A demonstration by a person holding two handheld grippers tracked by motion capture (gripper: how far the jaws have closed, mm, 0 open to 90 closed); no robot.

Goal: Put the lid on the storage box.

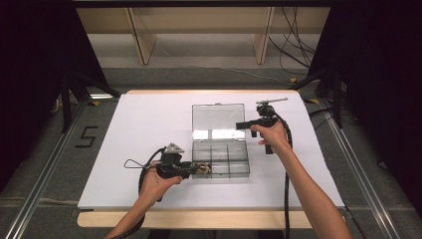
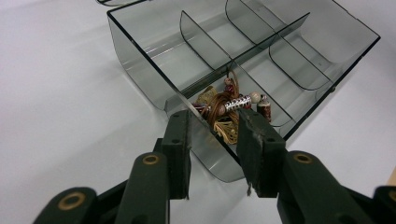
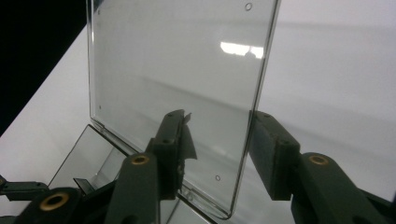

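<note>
Left gripper [image 2: 212, 135]: jaws part-spread, straddling the near wall of the clear compartment box [image 2: 140, 60] on the white table [image 1: 149, 129]. Right gripper [image 3: 217, 140]: jaws astride the raised lid [image 3: 177, 70] edge, contact unclear. One compartment held a beaded cord bracelet [image 2: 229, 109].

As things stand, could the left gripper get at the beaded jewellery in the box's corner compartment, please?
Probably yes: the lid stands open, and the left gripper already straddles the box wall beside the jewellery.

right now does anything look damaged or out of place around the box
Mostly tidy. The left gripper straddles the box wall, and the pad on one jaw looks frayed at its edge. The beaded jewellery is heaped in one corner compartment. The lid stands open between the right gripper's jaws.
</note>
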